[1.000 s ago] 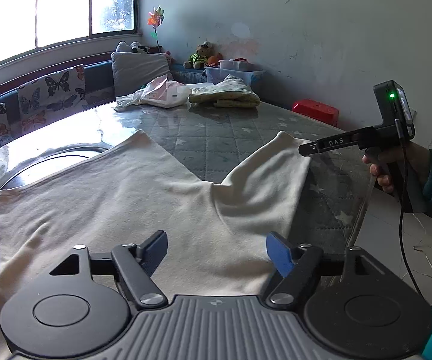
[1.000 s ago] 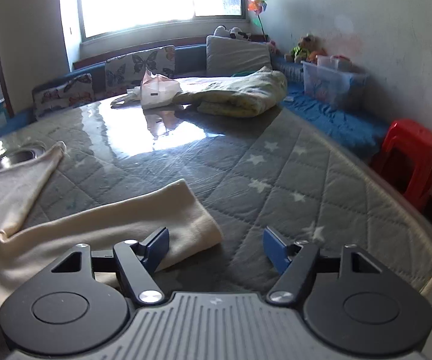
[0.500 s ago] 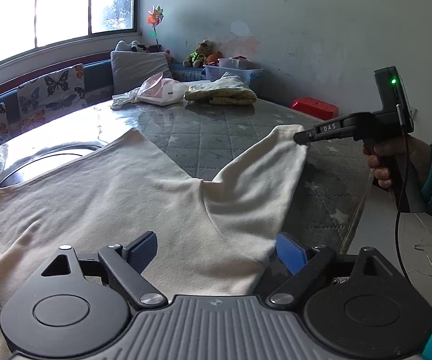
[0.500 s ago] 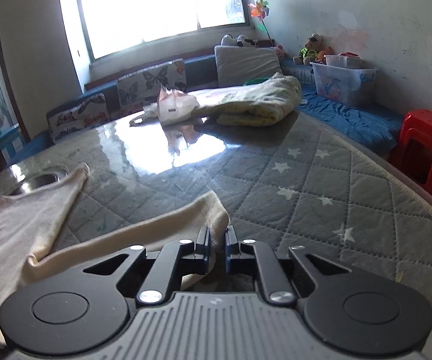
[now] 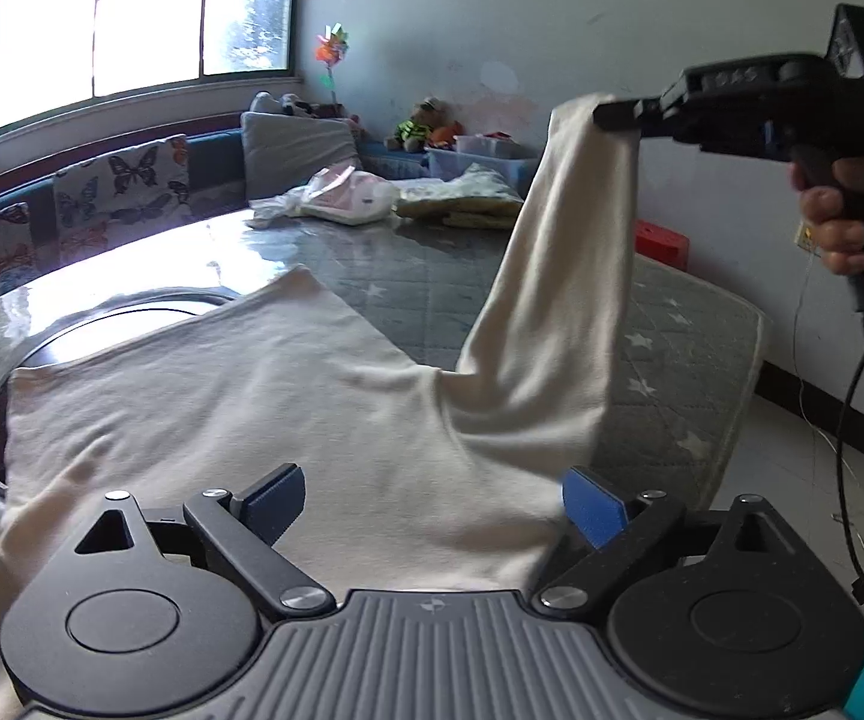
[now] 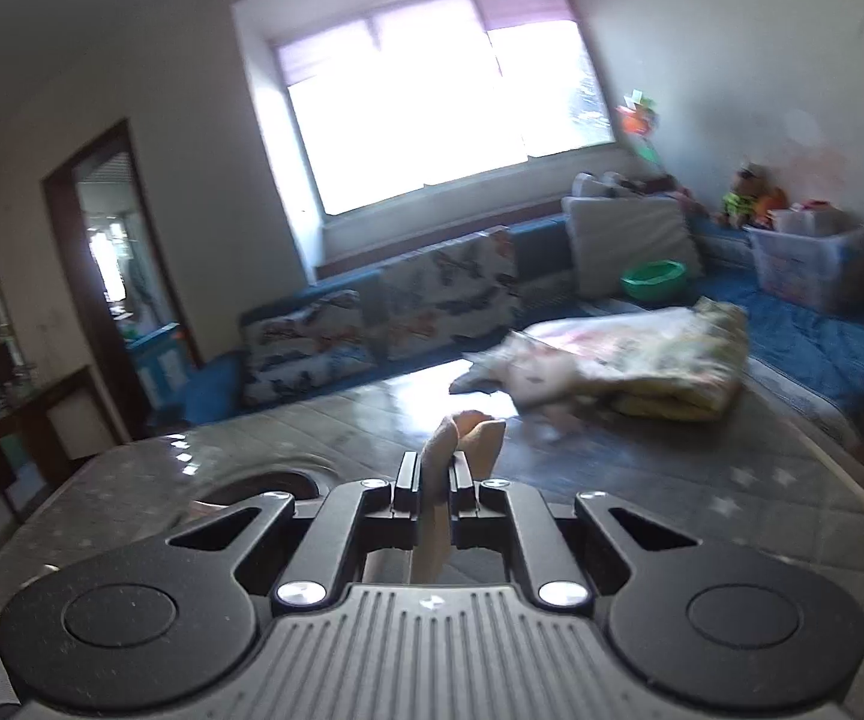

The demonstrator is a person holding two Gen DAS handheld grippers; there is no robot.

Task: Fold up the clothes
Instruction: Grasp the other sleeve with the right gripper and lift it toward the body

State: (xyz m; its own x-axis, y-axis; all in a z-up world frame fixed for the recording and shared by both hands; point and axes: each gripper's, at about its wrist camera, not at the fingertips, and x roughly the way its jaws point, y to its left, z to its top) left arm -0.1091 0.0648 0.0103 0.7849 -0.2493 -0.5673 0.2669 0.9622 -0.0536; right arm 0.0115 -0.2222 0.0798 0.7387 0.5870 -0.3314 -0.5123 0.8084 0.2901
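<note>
Right gripper clamps sleeve end of cream garment, raised off table.
Left view alone shows garment body flat on table, left gripper jaws just opening, wide above it, gripping nothing. Right view shows only the pinched cloth tip between closed pads.
</note>
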